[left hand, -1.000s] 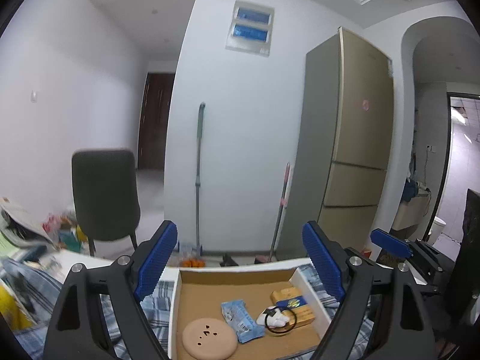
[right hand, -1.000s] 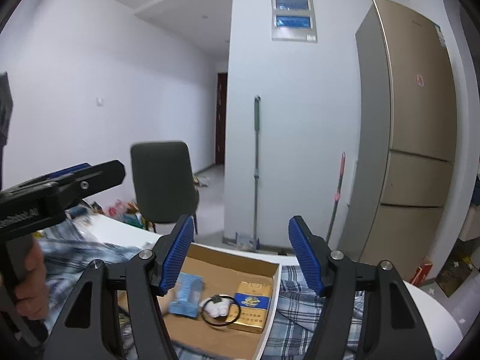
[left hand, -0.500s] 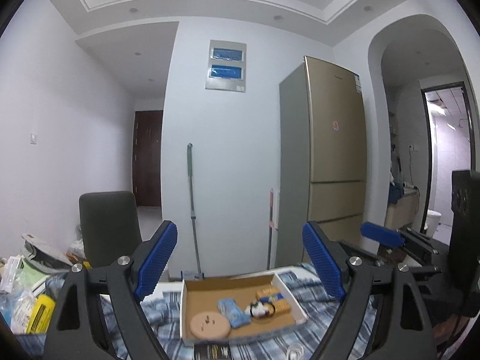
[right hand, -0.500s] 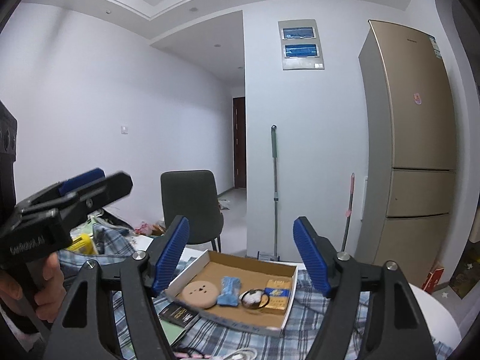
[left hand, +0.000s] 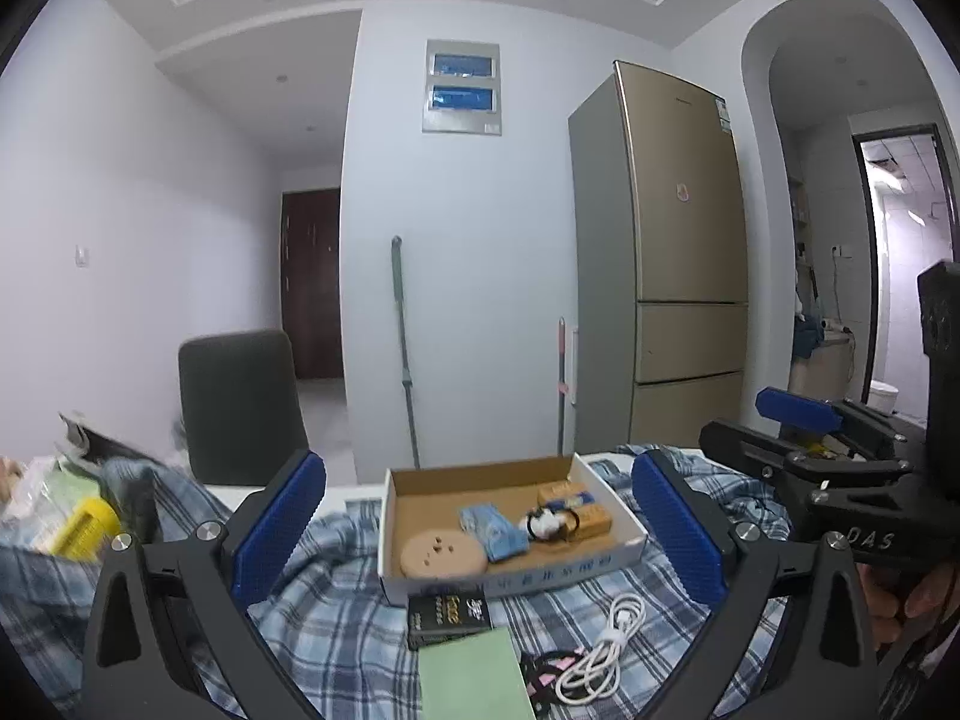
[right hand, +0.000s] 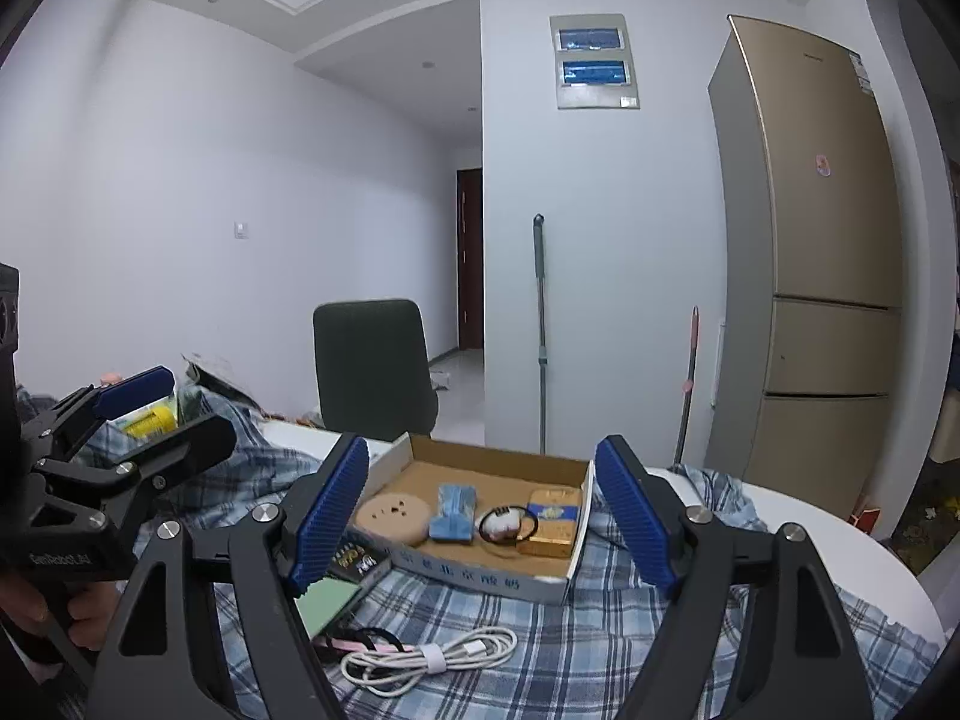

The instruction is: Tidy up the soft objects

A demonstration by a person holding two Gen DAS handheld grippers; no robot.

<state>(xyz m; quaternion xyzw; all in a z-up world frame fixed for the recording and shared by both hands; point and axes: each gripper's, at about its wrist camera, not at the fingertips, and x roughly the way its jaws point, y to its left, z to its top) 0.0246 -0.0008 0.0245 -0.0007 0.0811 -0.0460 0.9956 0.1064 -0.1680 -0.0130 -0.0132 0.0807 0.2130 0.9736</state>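
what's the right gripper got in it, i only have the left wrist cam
Observer: Nothing. The right wrist view shows the right gripper open, its jaws just having widened, with only the cardboard box beyond them.
Operator: anything past it on the right
Observer: The bare white table curves round there, beyond the plaid cloth.
Operator: and that pink bit at my bottom edge
Observer: A pink and black band, lying flat by the left end of the coiled white cable.
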